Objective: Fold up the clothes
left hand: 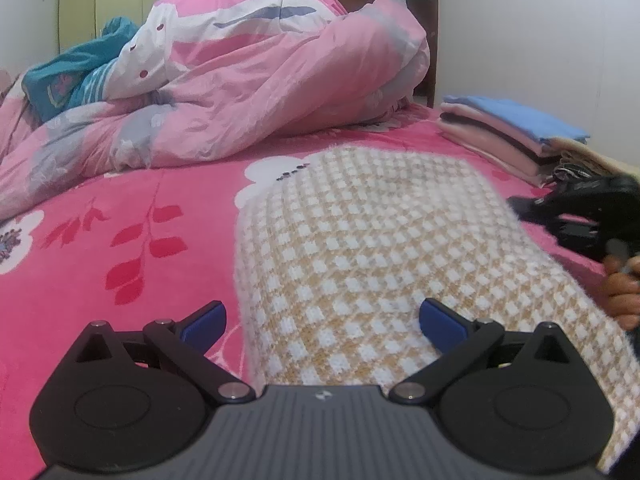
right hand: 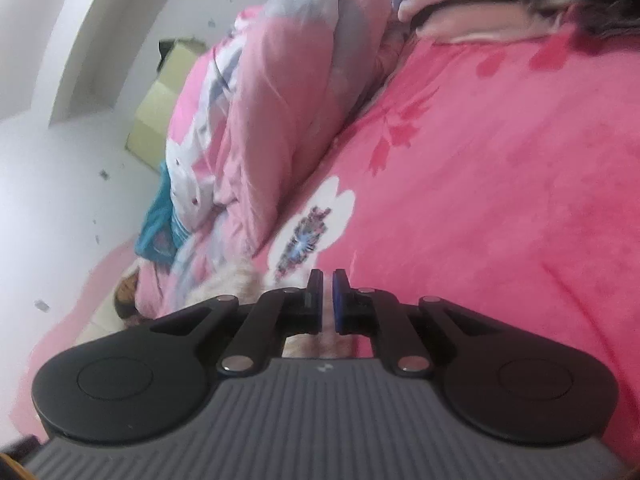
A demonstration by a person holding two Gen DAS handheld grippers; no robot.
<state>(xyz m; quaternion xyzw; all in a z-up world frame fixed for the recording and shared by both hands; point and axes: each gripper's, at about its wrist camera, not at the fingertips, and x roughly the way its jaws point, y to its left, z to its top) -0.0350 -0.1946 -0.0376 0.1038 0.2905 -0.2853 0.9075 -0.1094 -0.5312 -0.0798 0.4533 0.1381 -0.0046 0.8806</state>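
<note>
The left hand-held gripper [left hand: 322,322] gapes wide over the checked knit garment [left hand: 372,248] lying on the bed [left hand: 100,272]. The right hand-held gripper [right hand: 328,300] is nearly closed; whether it pinches fabric is unclear.

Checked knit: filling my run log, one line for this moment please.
left gripper: open over checked knit | right gripper: shut, contents unclear | folded stack: far right

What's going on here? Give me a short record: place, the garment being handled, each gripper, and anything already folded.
place: bed with pink floral sheet
garment: checked tan-and-white knit, lying on the sheet
left gripper: open, right finger over the knit's near end
right gripper: nearly shut, tilted sideways; whether it pinches cloth is unclear
already folded: stack of clothes, blue on top
also there: bunched pink quilt
</note>
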